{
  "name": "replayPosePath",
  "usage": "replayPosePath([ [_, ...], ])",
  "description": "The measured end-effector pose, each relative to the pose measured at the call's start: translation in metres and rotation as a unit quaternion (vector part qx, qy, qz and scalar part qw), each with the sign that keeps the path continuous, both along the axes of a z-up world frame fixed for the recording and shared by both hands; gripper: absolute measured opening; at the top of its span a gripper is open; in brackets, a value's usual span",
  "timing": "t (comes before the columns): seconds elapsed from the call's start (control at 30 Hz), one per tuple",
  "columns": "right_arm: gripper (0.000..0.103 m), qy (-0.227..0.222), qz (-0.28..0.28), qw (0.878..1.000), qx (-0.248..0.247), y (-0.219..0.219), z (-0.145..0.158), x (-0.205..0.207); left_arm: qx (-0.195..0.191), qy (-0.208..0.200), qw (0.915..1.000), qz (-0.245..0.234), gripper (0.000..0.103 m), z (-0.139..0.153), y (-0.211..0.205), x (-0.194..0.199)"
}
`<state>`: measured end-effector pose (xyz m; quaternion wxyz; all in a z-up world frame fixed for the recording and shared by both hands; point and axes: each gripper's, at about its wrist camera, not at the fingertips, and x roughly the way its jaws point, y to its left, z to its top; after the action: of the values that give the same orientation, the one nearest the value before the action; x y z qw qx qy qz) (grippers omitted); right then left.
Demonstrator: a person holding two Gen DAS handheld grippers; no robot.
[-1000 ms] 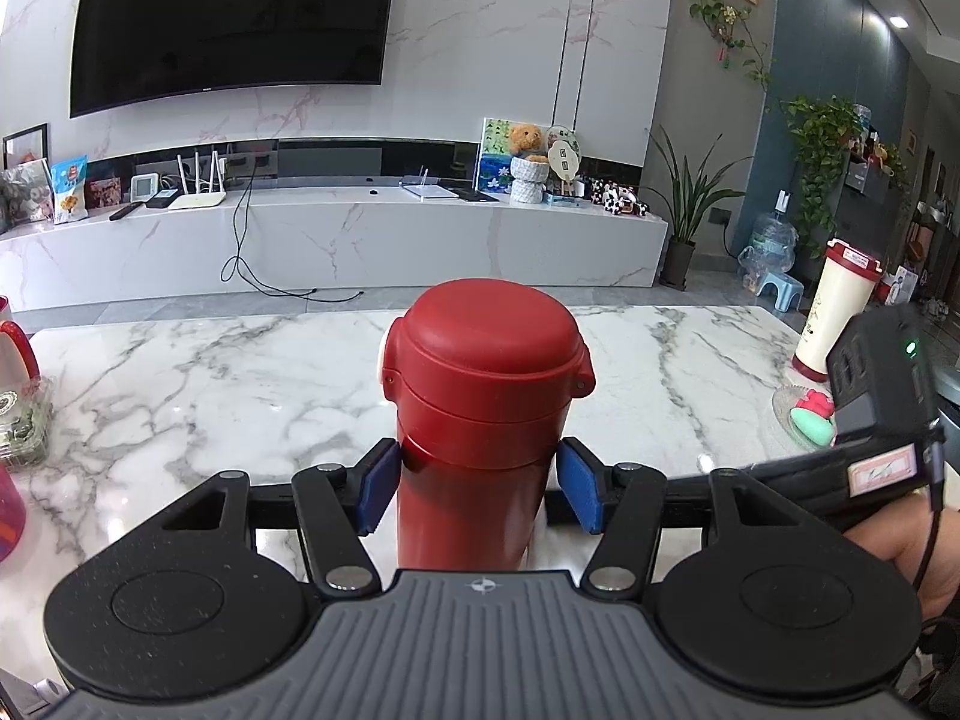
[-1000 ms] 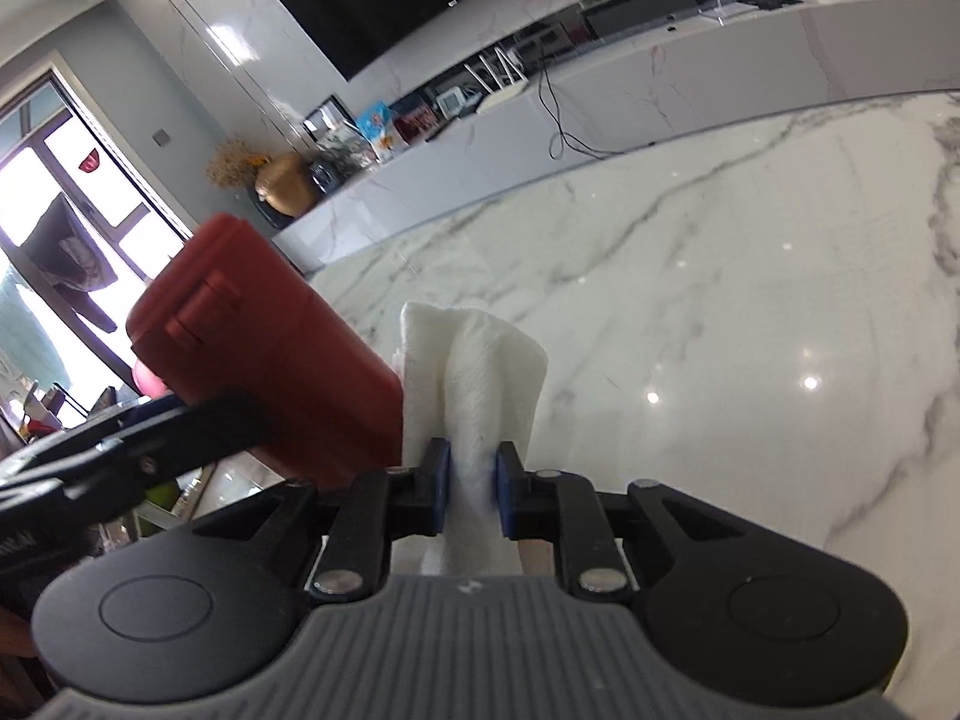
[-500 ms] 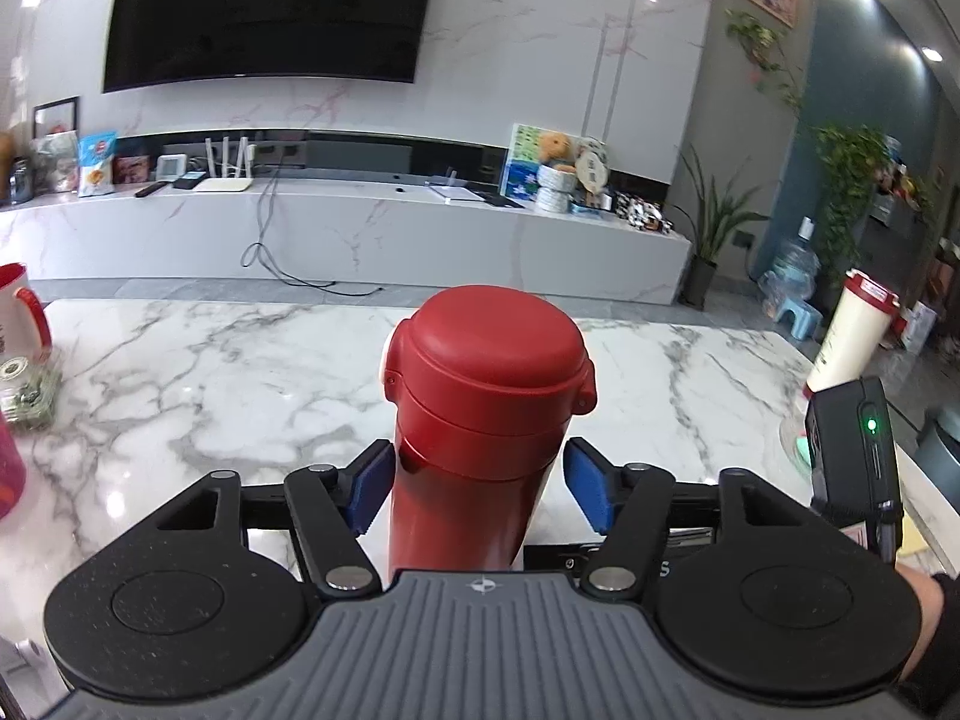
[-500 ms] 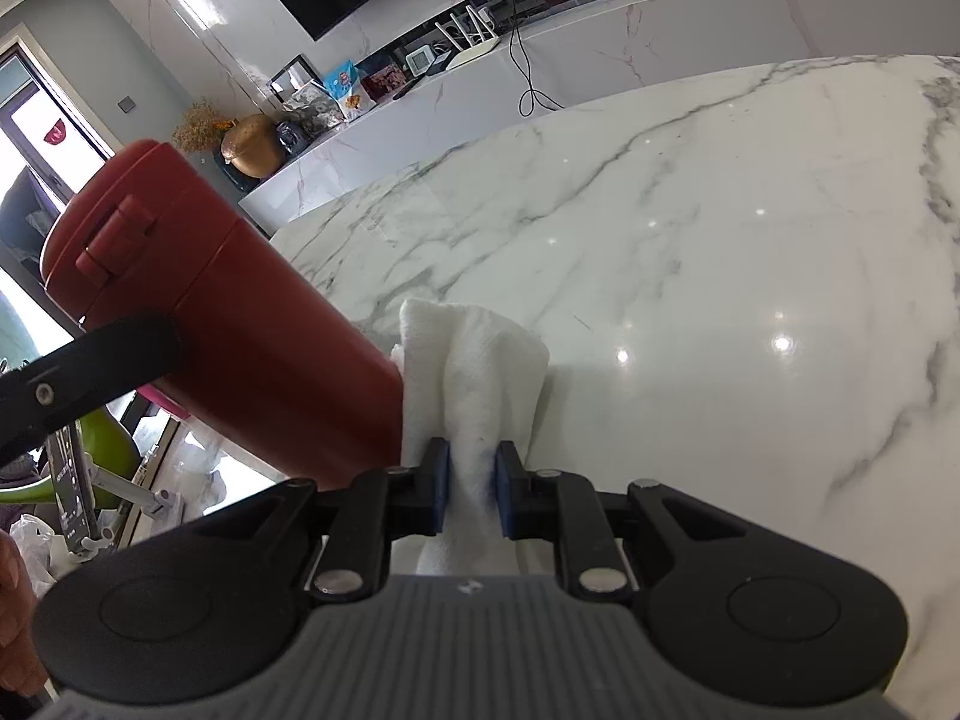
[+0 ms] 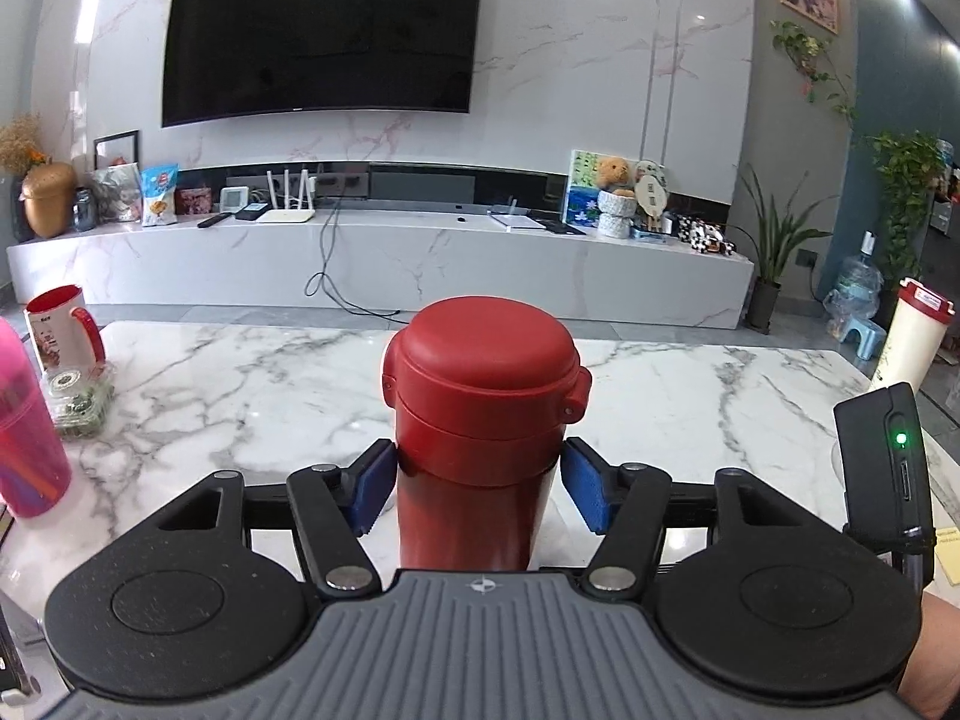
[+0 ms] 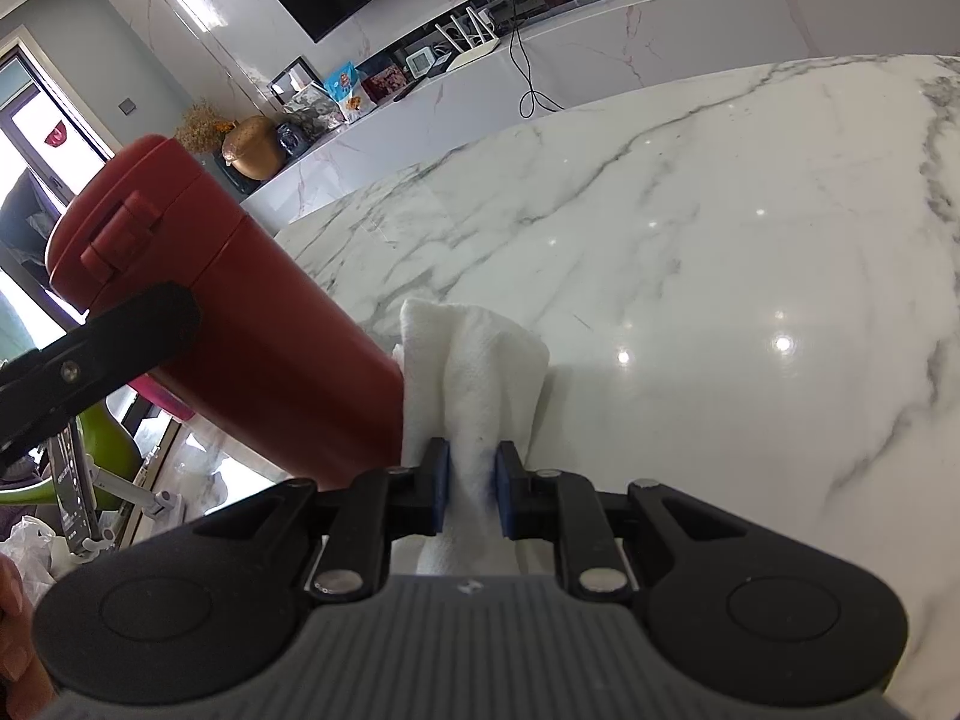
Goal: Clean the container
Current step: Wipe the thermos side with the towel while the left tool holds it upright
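My left gripper [image 5: 479,483] clamps red flask [image 5: 480,420] below lid: rigid, smooth, likely slippery. My right gripper [image 6: 471,489] pinches soft white cloth [image 6: 474,360], pressed against flask wall.

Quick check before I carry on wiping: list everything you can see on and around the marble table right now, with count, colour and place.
Red lidded flask: one, held over the table.
White folded cloth: one, against the flask's side.
White marble table: one, grey-veined.
White mug with red handle: one, far left.
Pink plastic cup: one, left edge.
Clear packet: one, by the mug.
White tumbler with red lid: one, far right.
Black wall television: one, behind.
Left gripper: fingers shut on the flask.
Right gripper: fingers shut on the cloth.
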<state>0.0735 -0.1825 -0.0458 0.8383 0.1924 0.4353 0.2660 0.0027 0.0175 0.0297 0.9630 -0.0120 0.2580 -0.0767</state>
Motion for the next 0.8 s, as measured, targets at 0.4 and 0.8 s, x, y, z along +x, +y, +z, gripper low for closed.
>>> replayPosePath([
  [0.4, 0.020, -0.037, -0.004, 0.998, 0.044, -0.008, 0.024, -0.003, 0.019, 0.008, 0.9974, -0.069, 0.057, 0.005, 0.015, 0.004],
  [0.8, 0.019, -0.140, -0.016, 0.980, 0.143, -0.028, 0.068, -0.017, 0.022, 0.012, 0.9961, -0.085, 0.056, 0.005, 0.014, 0.005],
])
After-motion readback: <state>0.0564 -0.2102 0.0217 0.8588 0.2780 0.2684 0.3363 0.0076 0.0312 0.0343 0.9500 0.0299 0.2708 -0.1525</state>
